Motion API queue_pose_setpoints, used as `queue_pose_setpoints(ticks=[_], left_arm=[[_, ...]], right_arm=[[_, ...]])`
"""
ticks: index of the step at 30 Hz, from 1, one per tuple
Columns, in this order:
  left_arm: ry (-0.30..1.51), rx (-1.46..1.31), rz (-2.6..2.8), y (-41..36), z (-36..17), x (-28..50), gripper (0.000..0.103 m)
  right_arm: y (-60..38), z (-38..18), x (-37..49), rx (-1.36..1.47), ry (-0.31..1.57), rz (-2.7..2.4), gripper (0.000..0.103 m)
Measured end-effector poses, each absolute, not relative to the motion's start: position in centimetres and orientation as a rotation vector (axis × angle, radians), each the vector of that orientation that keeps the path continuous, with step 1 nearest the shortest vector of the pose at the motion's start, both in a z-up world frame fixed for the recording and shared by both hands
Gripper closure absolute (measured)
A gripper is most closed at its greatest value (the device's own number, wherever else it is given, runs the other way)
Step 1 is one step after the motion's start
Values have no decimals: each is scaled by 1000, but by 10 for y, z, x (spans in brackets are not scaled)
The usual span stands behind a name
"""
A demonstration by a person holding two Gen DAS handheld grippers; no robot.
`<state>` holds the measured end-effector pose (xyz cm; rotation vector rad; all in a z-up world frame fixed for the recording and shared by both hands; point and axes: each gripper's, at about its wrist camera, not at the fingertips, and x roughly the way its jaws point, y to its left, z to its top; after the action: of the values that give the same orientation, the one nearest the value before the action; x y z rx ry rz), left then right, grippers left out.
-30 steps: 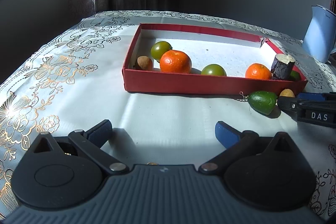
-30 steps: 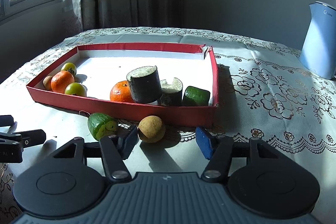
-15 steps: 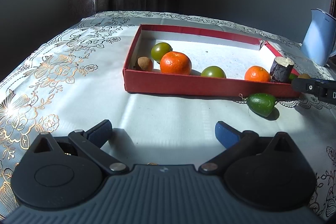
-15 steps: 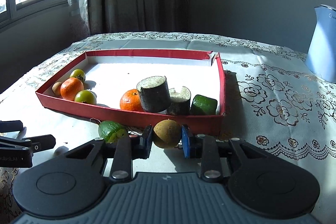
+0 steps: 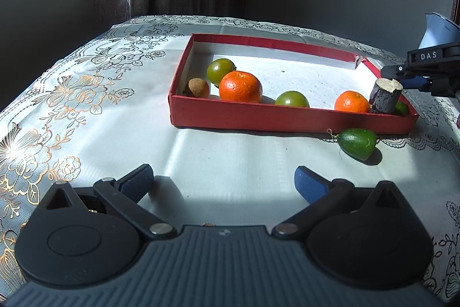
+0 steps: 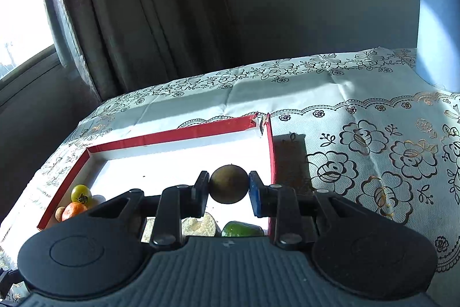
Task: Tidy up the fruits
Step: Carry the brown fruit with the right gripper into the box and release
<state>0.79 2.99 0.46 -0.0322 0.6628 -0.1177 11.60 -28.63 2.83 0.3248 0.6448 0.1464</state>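
Indoors: floral tablecloth (image 5: 86, 105), curtain (image 6: 129, 19) behind; left claw (image 5: 222, 181) spread, empty; right claw (image 6: 228, 189) clamps brown fruit (image 6: 228, 184).

Home — curtains (image 6: 138, 19), floral tablecloth (image 6: 373, 163), kettle (image 6: 437, 33)

Two oranges (image 5: 240, 86), two green tomatoes (image 5: 220, 70), one tray (image 5: 258, 114).

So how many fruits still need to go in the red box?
Mostly done: oranges, green fruits and a small brown one already sit in the red box. The right gripper holds a round brown fruit above the box. One green fruit is left on the tablecloth. The left gripper is open and empty.
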Motion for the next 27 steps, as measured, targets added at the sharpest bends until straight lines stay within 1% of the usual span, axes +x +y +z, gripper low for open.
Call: queue_pose_setpoints(ticks=[2,5,8,11,14,17,21,23,25,27], left_arm=[[662,-33,-118,30,5,8,0],[662,-35,-118,30,5,8,0],[663,-33,-117,30,4,8,0],[663,-33,-117,30,4,8,0],[663,-33,-118,30,4,8,0],[663,-33,-119,30,4,8,0],[659,-40,-120,32,4,7,0],[663,-30,-117,30,4,8,0],[662,-33,-117,31,4,8,0],[661,-35,-118,31,4,8,0]], right_arm=[[-290,27,111,358,646,147,73],[-295,34,83,380,575,156,73],[-285,41,55,299,574,188,73],[-262,46,37,152,569,214,73],[-238,43,47,37,593,213,73],[-226,38,69,14,600,200,72],[-237,41,63,94,567,191,72],[-247,40,46,110,551,176,63],[-260,35,29,111,527,136,41],[-277,28,14,132,506,92,35]])
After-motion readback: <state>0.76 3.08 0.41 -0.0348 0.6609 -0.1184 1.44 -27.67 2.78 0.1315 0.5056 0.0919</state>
